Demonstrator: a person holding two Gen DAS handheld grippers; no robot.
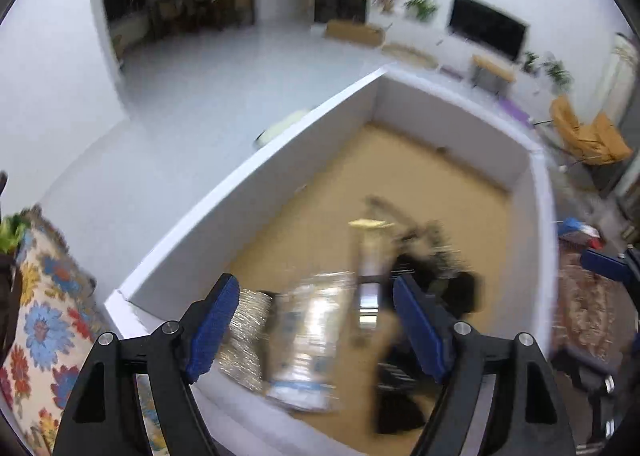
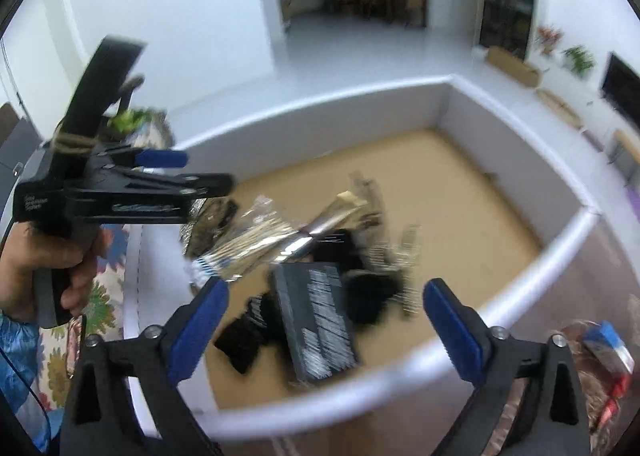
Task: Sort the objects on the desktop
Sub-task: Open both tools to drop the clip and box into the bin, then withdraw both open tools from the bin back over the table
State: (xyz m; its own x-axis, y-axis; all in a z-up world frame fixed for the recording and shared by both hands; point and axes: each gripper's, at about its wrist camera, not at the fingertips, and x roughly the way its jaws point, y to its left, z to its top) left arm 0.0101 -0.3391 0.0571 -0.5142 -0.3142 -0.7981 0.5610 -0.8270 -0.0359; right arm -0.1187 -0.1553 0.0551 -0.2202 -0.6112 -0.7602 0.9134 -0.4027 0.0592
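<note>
A white-walled box (image 1: pixel 248 159) (image 2: pixel 320 111) with a tan floor holds several blurred items. Among them are a clear plastic packet (image 1: pixel 308 340) (image 2: pixel 248 244), a silver foil piece (image 1: pixel 248 332), a dark flat box with white print (image 2: pixel 316 320), black items (image 1: pixel 448 280) (image 2: pixel 244 340) and a slim cream-capped pack (image 1: pixel 370 256). My left gripper (image 1: pixel 314 284) (image 2: pixel 204 169) hangs open over the box's near left corner, the clear packet below its fingers, not pinched. My right gripper (image 2: pixel 326 286) stands wide open above the dark flat box, its pads touching nothing.
A floral cloth (image 1: pixel 44 328) (image 2: pixel 96 304) lies left of the box. A brown patterned cloth (image 1: pixel 588 316) lies to its right, with a blue and red packet (image 2: pixel 608 344) on it. A person's hand (image 2: pixel 40 256) grips the left tool.
</note>
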